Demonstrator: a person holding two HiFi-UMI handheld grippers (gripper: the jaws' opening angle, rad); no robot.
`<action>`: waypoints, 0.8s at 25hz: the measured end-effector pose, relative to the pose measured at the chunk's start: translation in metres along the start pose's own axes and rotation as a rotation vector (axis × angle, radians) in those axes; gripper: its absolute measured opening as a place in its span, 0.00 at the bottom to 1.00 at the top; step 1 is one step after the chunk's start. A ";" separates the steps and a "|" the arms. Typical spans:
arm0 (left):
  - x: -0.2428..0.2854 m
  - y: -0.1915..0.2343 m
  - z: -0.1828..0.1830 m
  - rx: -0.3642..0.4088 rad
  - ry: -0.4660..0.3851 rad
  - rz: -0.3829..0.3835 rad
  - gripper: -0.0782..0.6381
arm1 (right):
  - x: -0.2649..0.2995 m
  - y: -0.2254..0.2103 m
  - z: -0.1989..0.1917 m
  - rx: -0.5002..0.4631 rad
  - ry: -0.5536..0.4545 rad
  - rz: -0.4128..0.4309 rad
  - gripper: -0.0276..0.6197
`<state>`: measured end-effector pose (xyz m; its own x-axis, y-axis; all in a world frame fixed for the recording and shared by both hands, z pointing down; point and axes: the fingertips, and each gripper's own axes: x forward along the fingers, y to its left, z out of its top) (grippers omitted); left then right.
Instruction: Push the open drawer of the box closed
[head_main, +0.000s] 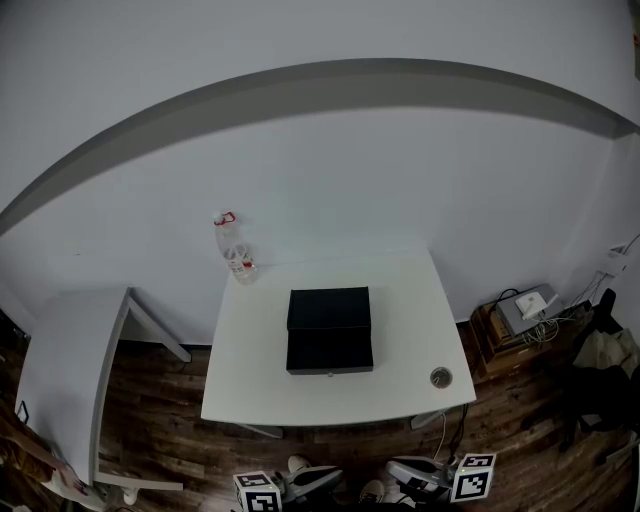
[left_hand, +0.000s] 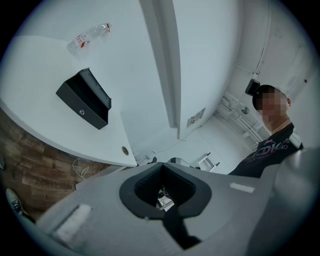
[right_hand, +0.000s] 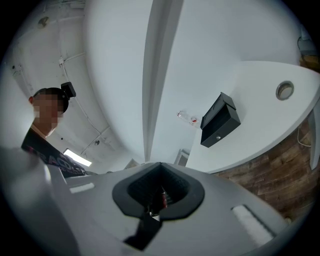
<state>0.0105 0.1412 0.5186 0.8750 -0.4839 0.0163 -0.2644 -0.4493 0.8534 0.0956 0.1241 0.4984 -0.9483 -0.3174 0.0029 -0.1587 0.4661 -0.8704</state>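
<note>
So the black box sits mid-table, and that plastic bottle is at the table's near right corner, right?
Not quite: the head view shows the plastic bottle at the far left corner of the table. The black box does sit mid-table.

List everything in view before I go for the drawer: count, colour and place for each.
table: one, white, centre, on a wood floor
box: one, black, middle of that table
drawer: one, black, pulled out of the box toward the near edge
bottle: one, clear with red label, table's far left corner
round insert: one, metallic, table's near right corner
second table: one, white, to the left
grey device: one, with cables, by the right wall
left gripper: grey, jaws together, empty, short of the table
right gripper: grey, jaws together, empty, short of the table
</note>
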 end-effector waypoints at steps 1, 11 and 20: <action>0.000 -0.001 0.000 -0.001 0.001 0.000 0.11 | -0.001 -0.001 0.001 -0.003 -0.003 -0.001 0.05; 0.003 -0.014 0.009 0.020 -0.004 0.026 0.11 | -0.009 -0.003 0.014 -0.010 -0.027 -0.006 0.05; 0.003 0.007 0.039 0.033 -0.017 0.060 0.11 | -0.012 -0.017 0.034 -0.001 -0.112 -0.050 0.05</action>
<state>-0.0046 0.1070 0.5044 0.8499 -0.5237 0.0580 -0.3299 -0.4431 0.8336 0.1195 0.0919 0.4966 -0.9023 -0.4310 -0.0086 -0.2056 0.4479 -0.8701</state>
